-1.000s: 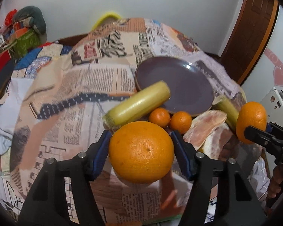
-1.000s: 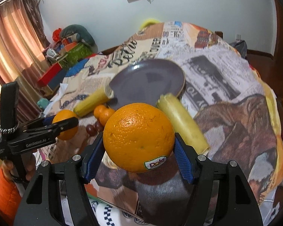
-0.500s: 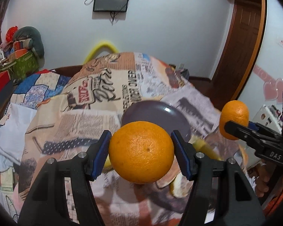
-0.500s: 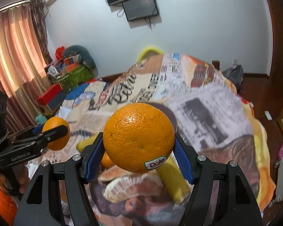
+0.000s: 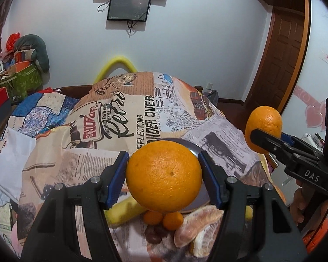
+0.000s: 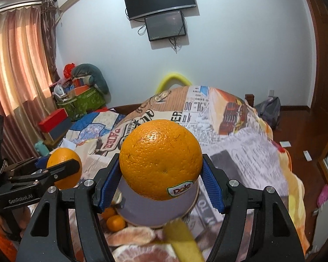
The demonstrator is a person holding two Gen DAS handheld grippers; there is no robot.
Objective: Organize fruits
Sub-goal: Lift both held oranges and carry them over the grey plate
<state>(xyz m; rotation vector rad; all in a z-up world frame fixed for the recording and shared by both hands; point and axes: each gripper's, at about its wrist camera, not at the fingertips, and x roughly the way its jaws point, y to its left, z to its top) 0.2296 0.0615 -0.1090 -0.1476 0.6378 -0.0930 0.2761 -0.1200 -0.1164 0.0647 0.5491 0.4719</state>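
My left gripper [image 5: 163,174] is shut on a plain orange [image 5: 164,175], held in the air above the bed. My right gripper [image 6: 160,174] is shut on a second orange with a Dole sticker [image 6: 160,159]. Each view shows the other gripper from the side with its orange: the right gripper [image 5: 254,134] with the sticker orange [image 5: 264,120], the left gripper [image 6: 55,170] with the plain orange [image 6: 63,159]. Below lies a purple plate [image 6: 155,211], mostly hidden by the oranges. Near it are two small tangerines [image 5: 164,219], yellow banana-like pieces [image 5: 124,211] and peeled grapefruit segments [image 5: 199,224].
The fruit lies on a bed under a newspaper-print blanket [image 5: 129,118]. A few dark grapes [image 5: 155,233] sit by the tangerines. Boxes and bags [image 6: 81,100] pile at the left wall, a door [image 5: 282,50] stands at the right, screens [image 6: 161,0] hang on the far wall.
Both grippers rose with their oranges and tilted up toward level. The plate and loose fruit slid down in both views, and the wall screens came into sight.
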